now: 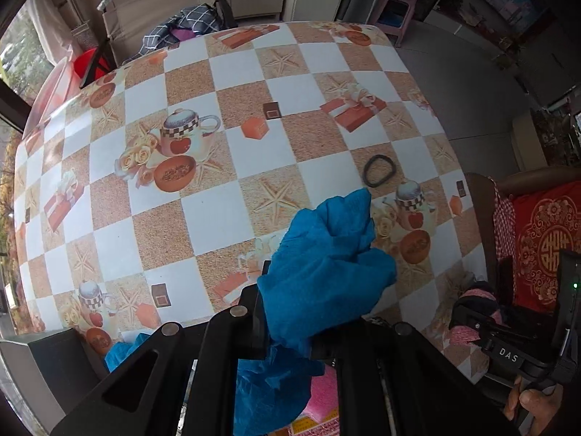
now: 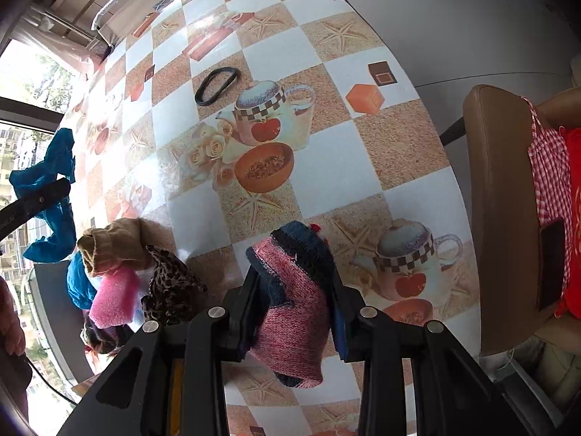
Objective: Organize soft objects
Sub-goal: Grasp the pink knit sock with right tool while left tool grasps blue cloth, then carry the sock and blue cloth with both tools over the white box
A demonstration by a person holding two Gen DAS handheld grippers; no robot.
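Black linkages of my two tongs fill the bottom of each view. Low in the left view, my left tongs (image 1: 290,330) are pinched on one blue cloth (image 1: 323,265), a thin crinkled fabric bunched into a wad above the fingers, its tail hanging below them. At lower centre of the right view, my right tongs (image 2: 294,301) are clamped on one knitted piece (image 2: 294,290), coarse pink yarn with dark navy bands, folded and rounded at the top.

One black elastic band (image 2: 217,85), a flattened loop, lies on the table (image 2: 363,54) above centre in the right view. At lower left of that view sits a heap of soft things: one tan rolled cloth (image 2: 116,243), one pink fuzzy piece (image 2: 114,299), one leopard-print fabric (image 2: 170,287) and another blue scrap (image 2: 78,283). A glossy checked oilcloth printed with teapots and starfish covers the table.
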